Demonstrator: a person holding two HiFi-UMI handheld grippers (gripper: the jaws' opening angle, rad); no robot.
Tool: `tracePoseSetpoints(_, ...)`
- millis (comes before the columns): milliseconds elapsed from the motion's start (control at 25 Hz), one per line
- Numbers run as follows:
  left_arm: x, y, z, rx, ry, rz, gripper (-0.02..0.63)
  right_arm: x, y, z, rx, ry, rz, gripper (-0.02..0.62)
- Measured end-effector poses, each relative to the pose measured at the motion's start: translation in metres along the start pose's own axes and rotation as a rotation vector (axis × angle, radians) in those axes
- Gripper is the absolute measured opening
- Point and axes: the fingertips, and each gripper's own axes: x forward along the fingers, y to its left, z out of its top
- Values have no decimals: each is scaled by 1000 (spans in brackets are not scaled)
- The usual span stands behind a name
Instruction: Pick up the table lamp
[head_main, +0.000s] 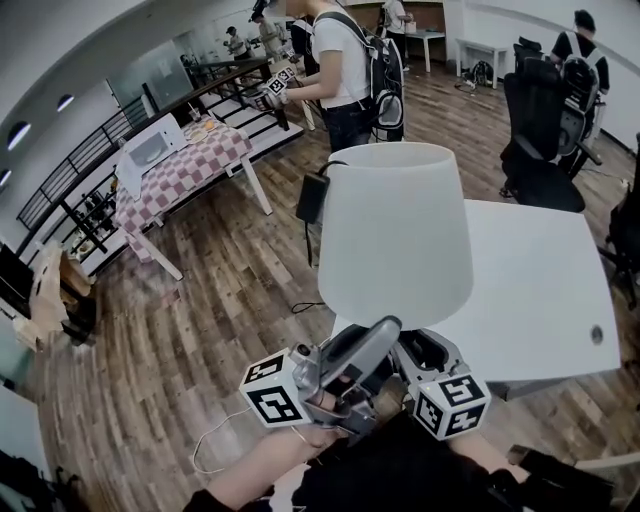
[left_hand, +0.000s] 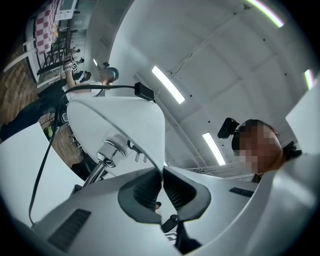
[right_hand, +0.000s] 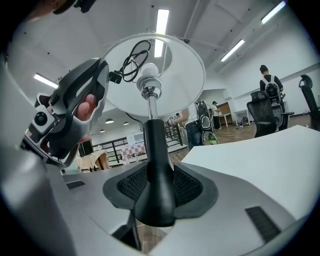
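Closest to my head camera, at the bottom centre of the frame, sit my two hand-held grippers, each with its marker cube. The left gripper (head_main: 372, 340) and the right gripper (head_main: 425, 352) meet just under a table lamp (head_main: 395, 235) with a white cone-shaped shade and a slim black stem, which fills the middle of the frame.

In the left gripper view, the left gripper (left_hand: 162, 182) has its jaws clenched on the thin lower rim of the shade (left_hand: 120, 120), which rises to the upper left of the frame. A silver bulb socket (left_hand: 112, 147) shows inside it, and a black cord (left_hand: 100, 87) crosses above.

In the right gripper view, the right gripper (right_hand: 157, 185) has its jaws grasping the flared lower end of the stem (right_hand: 154, 145). The stem runs straight up the centre to the round open underside of the shade (right_hand: 180, 75).

A white square desk (head_main: 540, 290) lies at the right of the head view, behind the lamp. Wood-plank floor (head_main: 230, 290) spreads to the left, with a checked table (head_main: 185, 165) at upper left and a person with a backpack (head_main: 350, 70) at top centre.
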Motion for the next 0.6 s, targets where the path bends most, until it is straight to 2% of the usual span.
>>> tracePoseSetpoints(200,-17,-37,-23,-20,5,-38,20,-38,18,-16,-15,-3,-39,172)
tracePoseSetpoints(400,-3,-68,-51,-39,28,-84,20,-85,10,-17,-18,-16,-84,172)
tracePoseSetpoints(600,14,-94,-67,-11,46,-125,20,-114,1,-6,-44,-49,-98,172)
